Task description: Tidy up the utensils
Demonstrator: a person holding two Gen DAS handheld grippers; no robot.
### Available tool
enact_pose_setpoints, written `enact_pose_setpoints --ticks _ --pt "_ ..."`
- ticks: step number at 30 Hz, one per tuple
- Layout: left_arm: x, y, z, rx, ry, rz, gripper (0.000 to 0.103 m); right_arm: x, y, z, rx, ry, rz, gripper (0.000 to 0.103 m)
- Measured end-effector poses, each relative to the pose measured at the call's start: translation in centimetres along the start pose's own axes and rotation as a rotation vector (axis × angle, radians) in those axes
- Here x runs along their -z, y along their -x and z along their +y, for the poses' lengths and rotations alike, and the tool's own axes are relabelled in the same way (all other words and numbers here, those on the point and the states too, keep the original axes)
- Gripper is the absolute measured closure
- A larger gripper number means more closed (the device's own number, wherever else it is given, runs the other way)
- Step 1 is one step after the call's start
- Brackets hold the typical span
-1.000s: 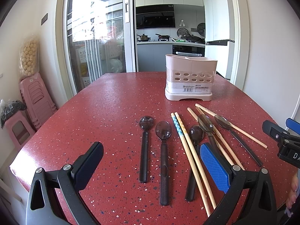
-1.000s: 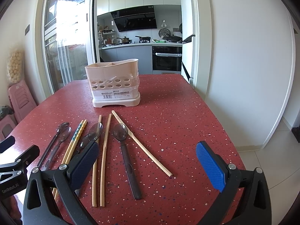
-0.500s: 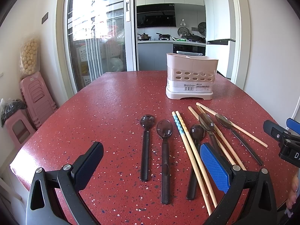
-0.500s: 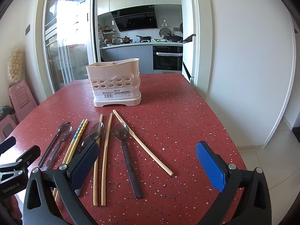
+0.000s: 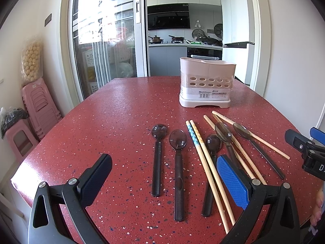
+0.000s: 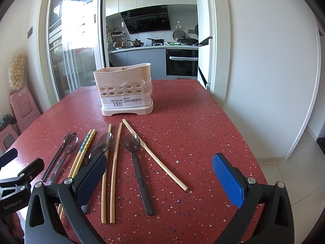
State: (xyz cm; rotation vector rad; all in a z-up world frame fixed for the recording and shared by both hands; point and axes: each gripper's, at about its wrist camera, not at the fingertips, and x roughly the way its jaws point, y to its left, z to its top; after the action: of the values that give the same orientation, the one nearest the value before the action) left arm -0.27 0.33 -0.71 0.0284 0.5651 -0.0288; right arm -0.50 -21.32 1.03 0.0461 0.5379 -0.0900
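Both tongs spread wide and empty: left tongs, right tongs, hovering over the near desk edge. Dark spoons and chopsticks lie mixed in a row; beige cutlery holder far, nothing in it. Risk: overlapping spoons and sticks right of centre, so a pinch may grab two or scatter neighbours.

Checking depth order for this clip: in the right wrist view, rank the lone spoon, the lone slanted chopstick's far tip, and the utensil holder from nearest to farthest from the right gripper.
1. Spoon, ahead, left of centre.
2. Chopstick tip, beyond the spoon.
3. Utensil holder, at the back.
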Motion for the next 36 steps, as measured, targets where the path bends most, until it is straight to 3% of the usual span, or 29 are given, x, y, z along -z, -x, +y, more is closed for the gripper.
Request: enact_pose_setpoints --ticks 36 --pt "-0.02 -0.03 -0.15 -0.002 -0.007 0.003 0.000 0.14 -0.18 0.50 -0.007 0.003 0.006 0.000"
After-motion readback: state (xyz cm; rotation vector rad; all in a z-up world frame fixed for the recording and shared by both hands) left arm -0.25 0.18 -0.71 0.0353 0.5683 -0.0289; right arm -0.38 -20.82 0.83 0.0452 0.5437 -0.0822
